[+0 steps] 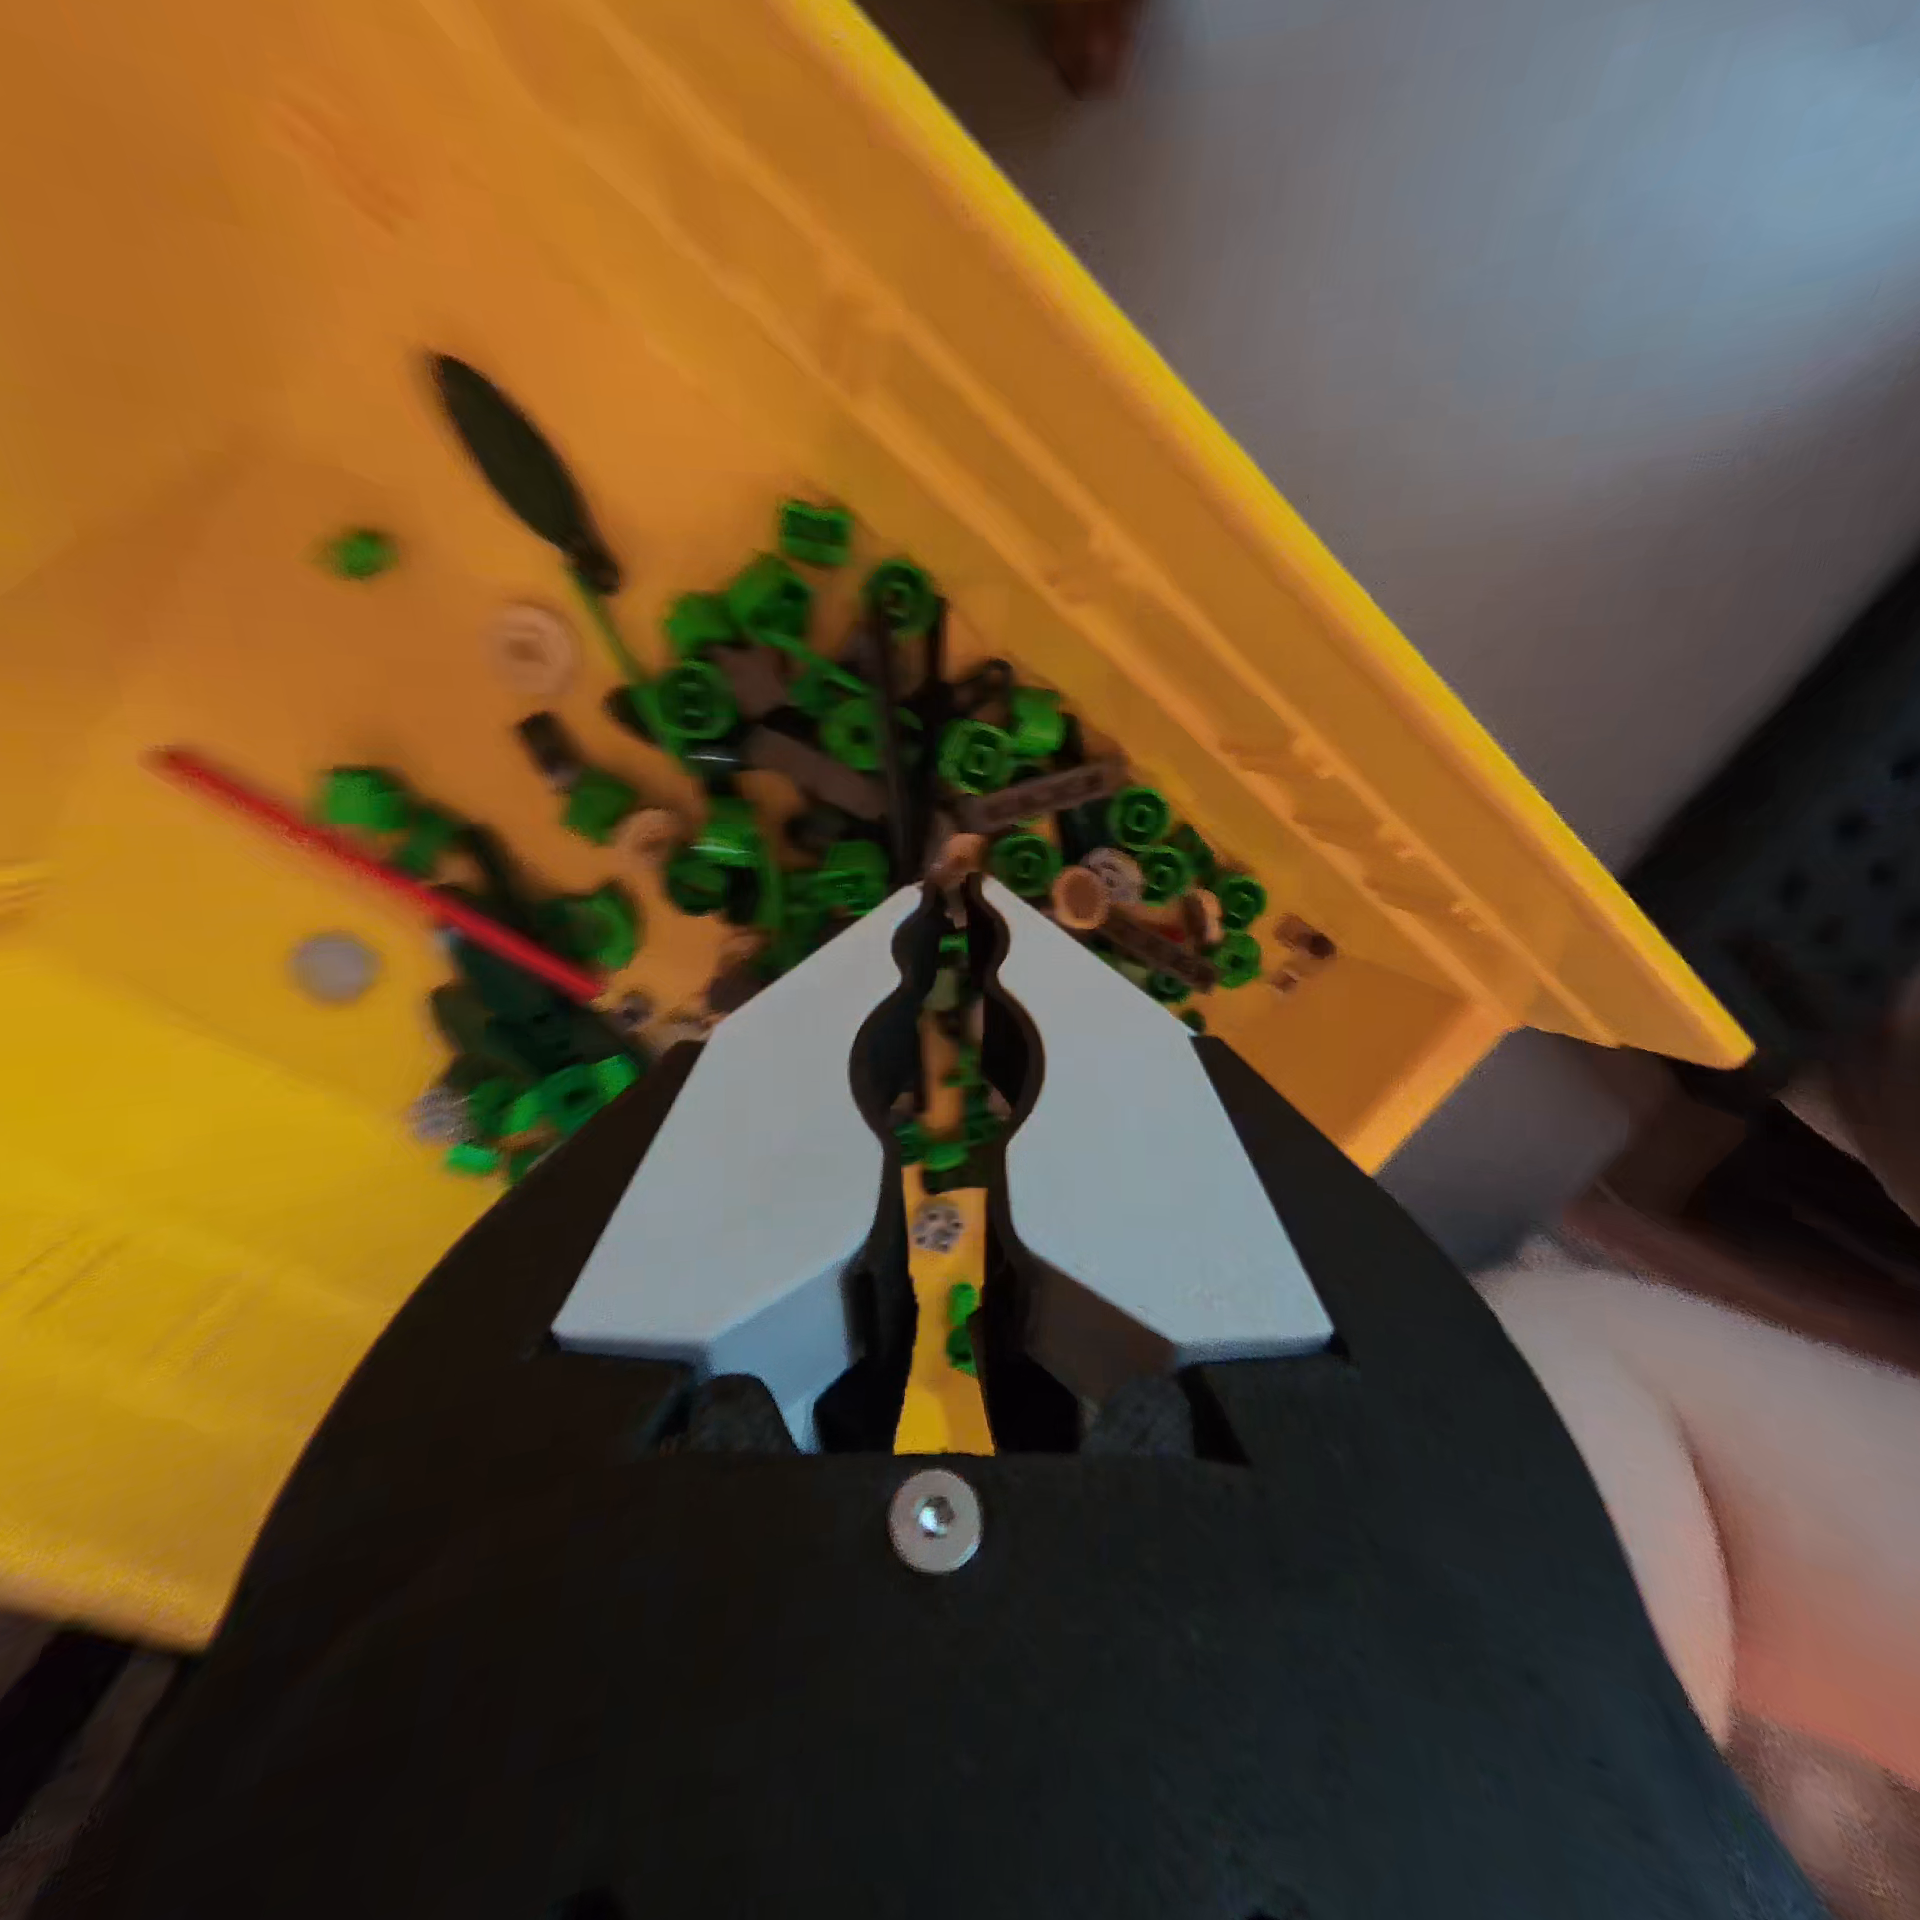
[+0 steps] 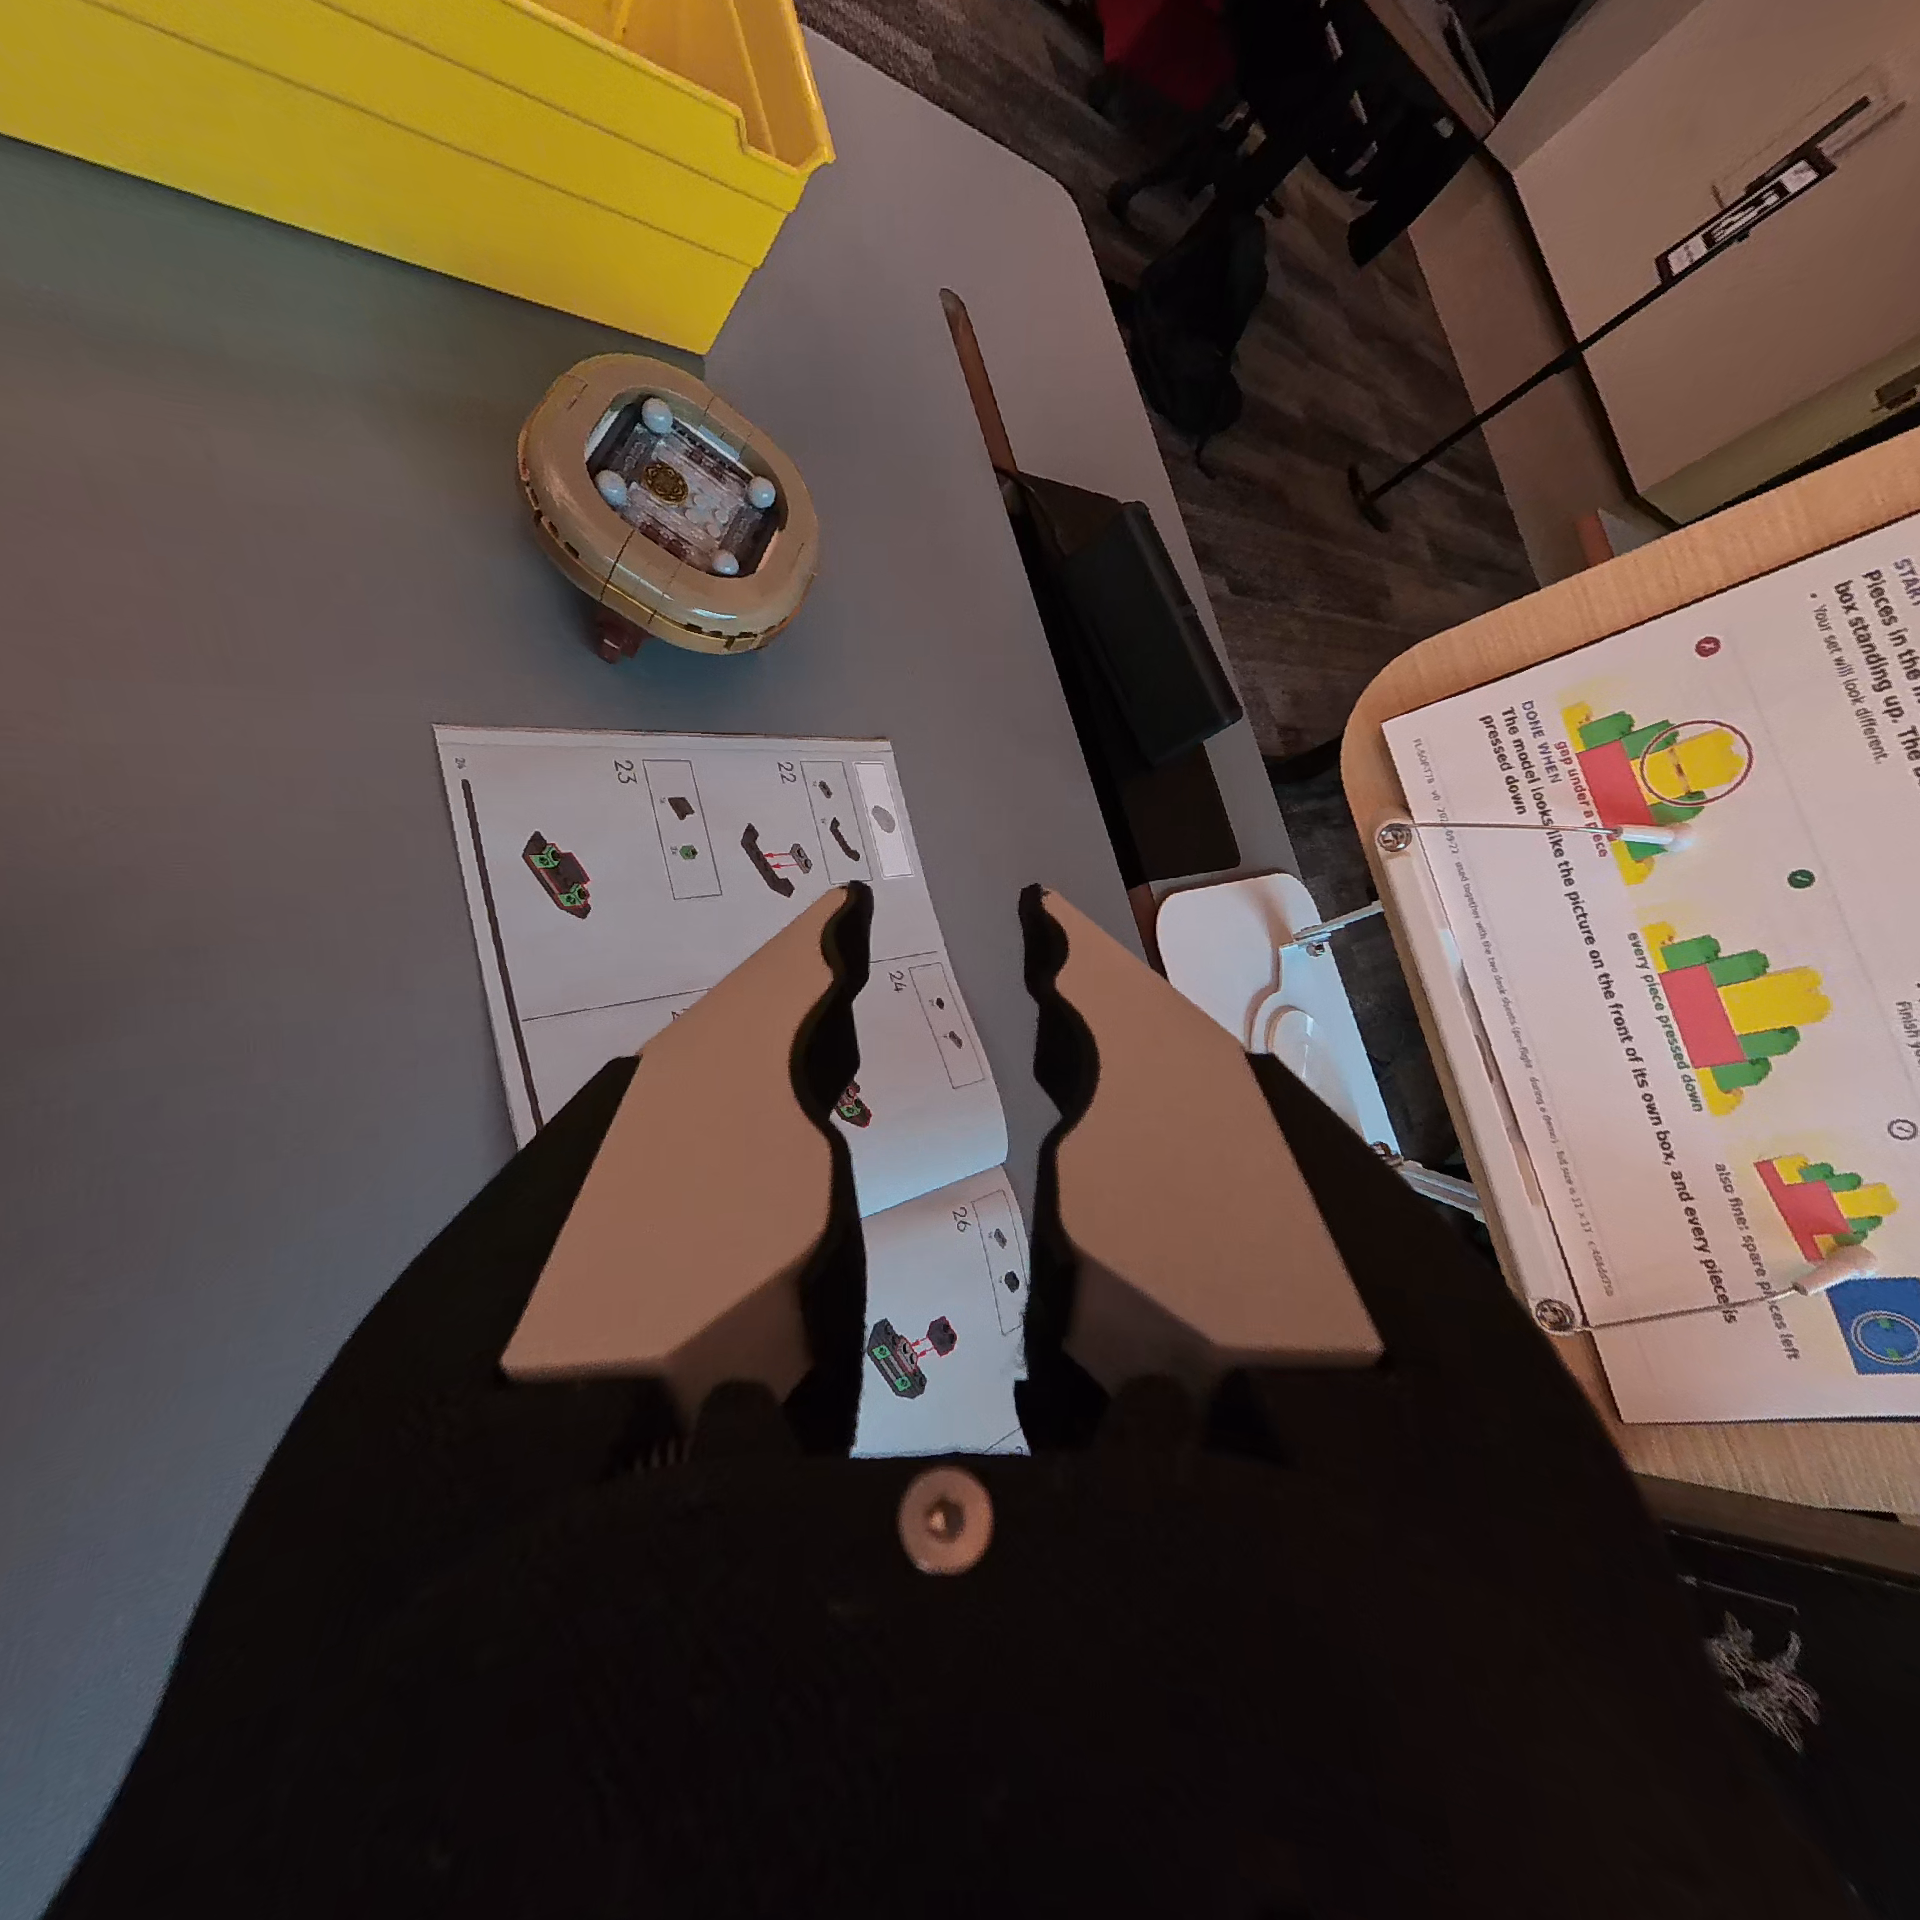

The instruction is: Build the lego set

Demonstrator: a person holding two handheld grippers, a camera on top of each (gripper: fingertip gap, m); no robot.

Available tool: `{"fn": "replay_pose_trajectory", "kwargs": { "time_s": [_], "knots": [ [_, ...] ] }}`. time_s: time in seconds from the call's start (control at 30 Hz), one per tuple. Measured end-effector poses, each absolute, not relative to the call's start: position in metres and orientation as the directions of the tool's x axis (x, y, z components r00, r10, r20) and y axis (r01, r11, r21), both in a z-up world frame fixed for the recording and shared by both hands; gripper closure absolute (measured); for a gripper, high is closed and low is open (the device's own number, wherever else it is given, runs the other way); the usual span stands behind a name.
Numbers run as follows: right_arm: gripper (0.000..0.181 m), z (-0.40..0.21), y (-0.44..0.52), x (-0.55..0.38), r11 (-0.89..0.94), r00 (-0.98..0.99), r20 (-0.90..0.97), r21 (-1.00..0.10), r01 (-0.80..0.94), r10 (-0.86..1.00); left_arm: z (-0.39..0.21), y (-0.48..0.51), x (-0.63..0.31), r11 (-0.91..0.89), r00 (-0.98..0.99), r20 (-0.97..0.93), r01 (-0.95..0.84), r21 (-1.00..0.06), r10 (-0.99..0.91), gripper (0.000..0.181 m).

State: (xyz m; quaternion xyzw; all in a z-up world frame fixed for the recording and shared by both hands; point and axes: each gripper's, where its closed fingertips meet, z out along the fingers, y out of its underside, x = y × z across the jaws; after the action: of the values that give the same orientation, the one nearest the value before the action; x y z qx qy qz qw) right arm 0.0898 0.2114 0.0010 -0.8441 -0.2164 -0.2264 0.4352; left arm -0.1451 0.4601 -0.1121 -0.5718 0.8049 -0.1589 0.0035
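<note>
Left gripper [image 1: 958, 894] pinches a small brown piece [image 1: 957, 854] over the yellow bin [image 1: 727, 312] — right gripper [image 2: 945, 899] gapes wide above the instruction booklet [image 2: 707, 883].

Grey counter [image 2: 260, 935], rounded far corner. Resting directly on it: yellow plastic bin [image 2: 436, 156] at far left edge; tan oval lego base [image 2: 670, 520] with clear centre plate, near the bin; open instruction booklet [image 2: 686, 914] lying flat, just nearer than the base, apart from it.
</note>
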Motion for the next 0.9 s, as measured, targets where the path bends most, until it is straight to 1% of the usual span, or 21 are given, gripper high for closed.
{"fn": "replay_pose_trajectory", "kwargs": {
  "time_s": [0.07, 0.13, 0.23, 0.27, 0.3, 0.33, 0.37, 0.47, 0.57, 0.63, 0.73, 0.8, 0.9],
  "knots": [
    [0.153, 0.003, 0.211, 0.090, -0.523, 0.803, 0.573, -0.640, 0.564, 0.164, -0.081, 0.470, -0.132, 0.262, -0.308, 0.064, -0.886, -0.382, -0.949, 0.179],
    [0.153, 0.006, 0.209, 0.090, -0.522, 0.797, 0.583, -0.635, 0.569, 0.159, -0.041, 0.470, -0.118, 0.275, -0.286, -0.062, -0.806, -0.525, -0.956, 0.179],
    [0.153, 0.010, 0.207, 0.092, -0.517, 0.790, 0.594, -0.634, 0.574, 0.149, 0.028, 0.440, -0.095, 0.363, -0.267, -0.250, -0.599, -0.713, -0.931, 0.179],
    [0.153, 0.012, 0.206, 0.092, -0.512, 0.791, 0.595, -0.638, 0.575, 0.146, 0.047, 0.419, -0.088, 0.407, -0.286, -0.296, -0.510, -0.758, -0.911, 0.179],
    [0.153, 0.014, 0.205, 0.093, -0.508, 0.791, 0.595, -0.642, 0.574, 0.142, 0.060, 0.395, -0.081, 0.456, -0.314, -0.345, -0.429, -0.779, -0.885, 0.179],
    [0.153, 0.016, 0.203, 0.094, -0.506, 0.790, 0.597, -0.644, 0.574, 0.136, 0.066, 0.372, -0.076, 0.510, -0.340, -0.398, -0.371, -0.776, -0.852, 0.179],
    [0.153, 0.019, 0.201, 0.096, -0.505, 0.790, 0.600, -0.646, 0.573, 0.128, 0.065, 0.352, -0.070, 0.568, -0.361, -0.454, -0.343, -0.748, -0.815, 0.178],
    [0.153, 0.028, 0.193, 0.101, -0.495, 0.788, 0.607, -0.658, 0.568, 0.098, 0.041, 0.305, -0.046, 0.704, -0.390, -0.589, -0.316, -0.636, -0.708, 0.179],
    [0.153, 0.041, 0.184, 0.106, -0.470, 0.794, 0.605, -0.684, 0.557, 0.060, 0.002, 0.259, -0.022, 0.745, -0.468, -0.588, -0.306, -0.592, -0.659, 0.179],
    [0.153, 0.050, 0.176, 0.110, -0.455, 0.795, 0.606, -0.699, 0.552, 0.033, -0.025, 0.240, -0.009, 0.805, -0.492, -0.641, -0.290, -0.517, -0.589, 0.179],
    [0.154, 0.060, 0.167, 0.113, -0.428, 0.802, 0.598, -0.724, 0.541, 0.002, -0.067, 0.193, -0.010, 0.886, -0.605, -0.671, -0.141, -0.441, -0.430, 0.179],
    [0.154, 0.065, 0.163, 0.115, -0.412, 0.805, 0.594, -0.736, 0.537, -0.012, -0.086, 0.167, -0.013, 0.920, -0.622, -0.712, -0.032, -0.392, -0.325, 0.179],
    [0.153, 0.069, 0.159, 0.119, -0.403, 0.806, 0.591, -0.744, 0.533, -0.026, -0.116, 0.139, -0.026, 0.943, -0.675, -0.717, 0.095, -0.320, -0.176, 0.179]
  ]
}}
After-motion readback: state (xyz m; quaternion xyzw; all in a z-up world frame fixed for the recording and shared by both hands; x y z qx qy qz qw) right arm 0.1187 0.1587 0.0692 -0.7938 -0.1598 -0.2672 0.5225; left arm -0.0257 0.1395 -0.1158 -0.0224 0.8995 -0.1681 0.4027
